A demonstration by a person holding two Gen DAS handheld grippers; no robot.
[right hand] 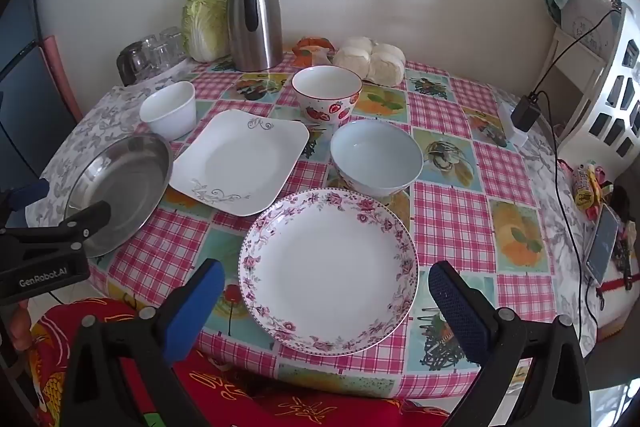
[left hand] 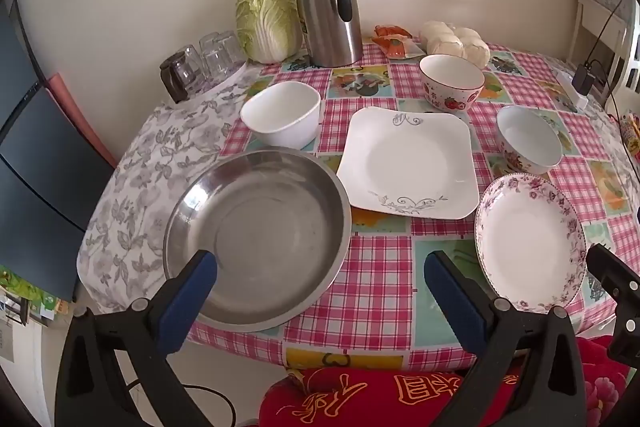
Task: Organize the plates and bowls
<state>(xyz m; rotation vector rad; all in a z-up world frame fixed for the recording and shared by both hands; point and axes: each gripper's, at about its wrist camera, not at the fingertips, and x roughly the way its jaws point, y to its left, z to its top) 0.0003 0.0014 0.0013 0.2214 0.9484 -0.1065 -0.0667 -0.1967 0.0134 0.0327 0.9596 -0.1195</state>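
Observation:
On the checked table lie a steel round pan (left hand: 256, 239) (right hand: 120, 187), a square white plate (left hand: 412, 163) (right hand: 240, 161), a round floral plate (left hand: 532, 243) (right hand: 328, 267), a plain white bowl (left hand: 284, 115) (right hand: 170, 109), a strawberry bowl (left hand: 452, 83) (right hand: 326, 95) and a pale blue bowl (left hand: 528, 139) (right hand: 376, 157). My left gripper (left hand: 320, 275) is open and empty, over the near edge beside the steel pan. My right gripper (right hand: 326, 287) is open and empty, its fingers either side of the floral plate's near half, above it.
At the back stand a steel thermos jug (left hand: 328, 7), a cabbage (left hand: 266, 21), upturned glasses (left hand: 204, 63), white buns (left hand: 456, 41) and a snack packet (left hand: 394, 41). A phone (right hand: 602, 247), cables and a charger (right hand: 526, 115) lie at the right edge. A red cushion (left hand: 400, 399) is below.

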